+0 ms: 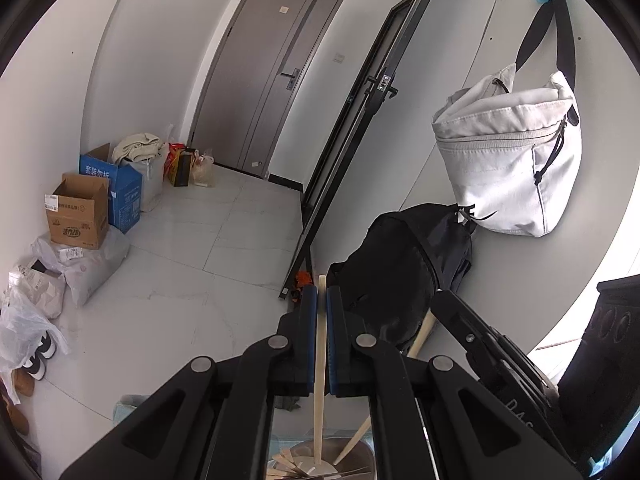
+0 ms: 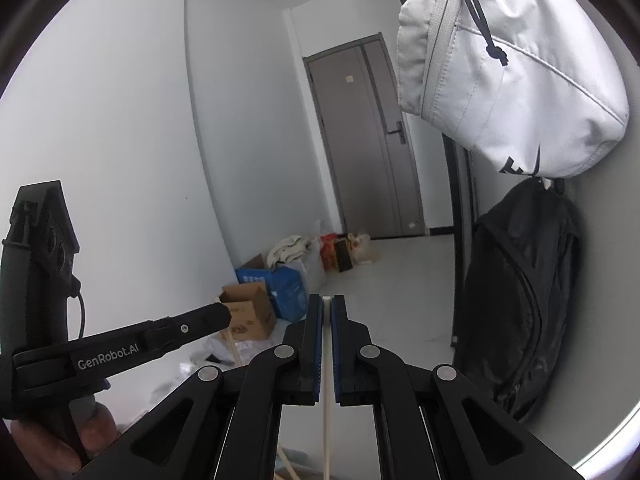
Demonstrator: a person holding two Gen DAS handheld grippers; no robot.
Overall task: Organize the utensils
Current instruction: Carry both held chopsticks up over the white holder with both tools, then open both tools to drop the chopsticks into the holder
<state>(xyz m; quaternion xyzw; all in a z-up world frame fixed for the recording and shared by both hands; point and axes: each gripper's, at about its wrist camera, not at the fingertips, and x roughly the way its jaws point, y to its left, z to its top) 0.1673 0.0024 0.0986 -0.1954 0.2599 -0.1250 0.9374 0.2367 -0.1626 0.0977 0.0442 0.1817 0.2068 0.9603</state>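
The floor [image 1: 224,240] is pale tile. Along the wall sit a brown box [image 1: 78,216], a blue box [image 1: 124,192], white bags [image 1: 92,264] and shoes [image 1: 38,356]. More bags [image 1: 188,168] sit near the door. A black backpack [image 1: 400,264] rests by the other wall.

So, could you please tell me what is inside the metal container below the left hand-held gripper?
The metal container holds several pale wooden sticks, seemingly chopsticks, lying across its bottom, with one long one leaning on its rim. The left hand-held gripper covers the rest.
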